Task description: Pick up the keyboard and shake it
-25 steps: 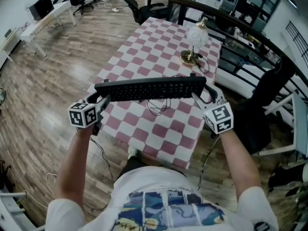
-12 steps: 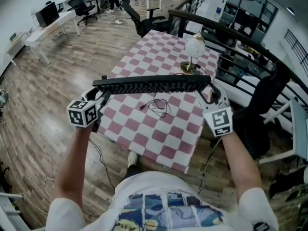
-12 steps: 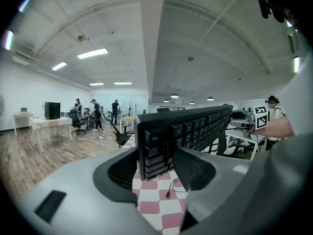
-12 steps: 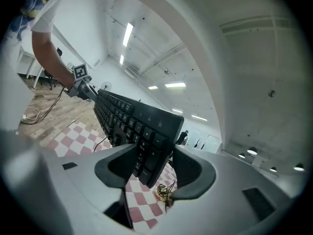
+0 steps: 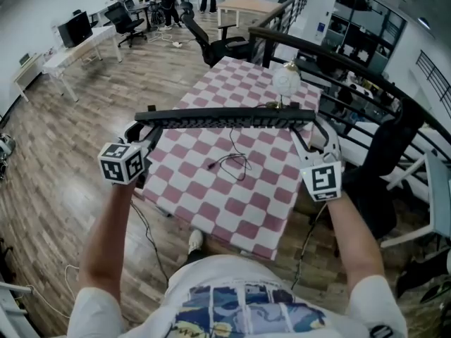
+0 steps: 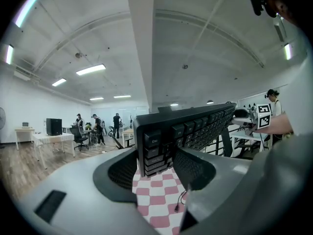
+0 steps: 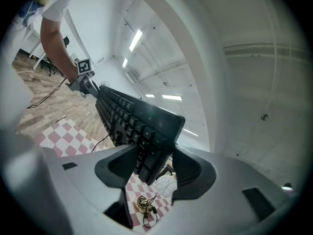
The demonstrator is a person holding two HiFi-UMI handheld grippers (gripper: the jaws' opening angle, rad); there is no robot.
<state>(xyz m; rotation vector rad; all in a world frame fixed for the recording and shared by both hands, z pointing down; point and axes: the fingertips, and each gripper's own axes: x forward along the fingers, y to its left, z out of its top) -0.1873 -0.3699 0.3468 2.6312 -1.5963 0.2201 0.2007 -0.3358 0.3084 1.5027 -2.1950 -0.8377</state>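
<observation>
- The surface [image 5: 239, 203] is a table under a pink-and-white checked cloth, standing on a wooden floor in front of the person and running away toward 12 o'clock.
- A black office chair [image 5: 218, 42] stands beyond the surface's far end, at about 11 o'clock.
- The keyboard [image 5: 225, 117] is black and is held up in the air, clear of the checked cloth. Its long side runs from 9 o'clock to 3 o'clock, and it is tipped so that, from the head view, mostly one long edge shows.
- The left gripper [image 6: 157, 166] holds the keyboard's 9 o'clock end: its jaws stand wide, with a pad pressed on each face of the end where the Esc key sits.
- The right gripper [image 7: 154, 166] holds the 3 o'clock end the same way, its jaws wide and closed on the last columns of keys.
- A lamp [image 5: 287, 82] with a white globe shade and a brass base stands upright on the cloth at about 1 o'clock, beyond the keyboard.
- A thin black cable [image 5: 236, 162] drops from the keyboard's middle toward 6 o'clock and loops over the cloth; I cannot tell whether its loose end touches the cloth.
</observation>
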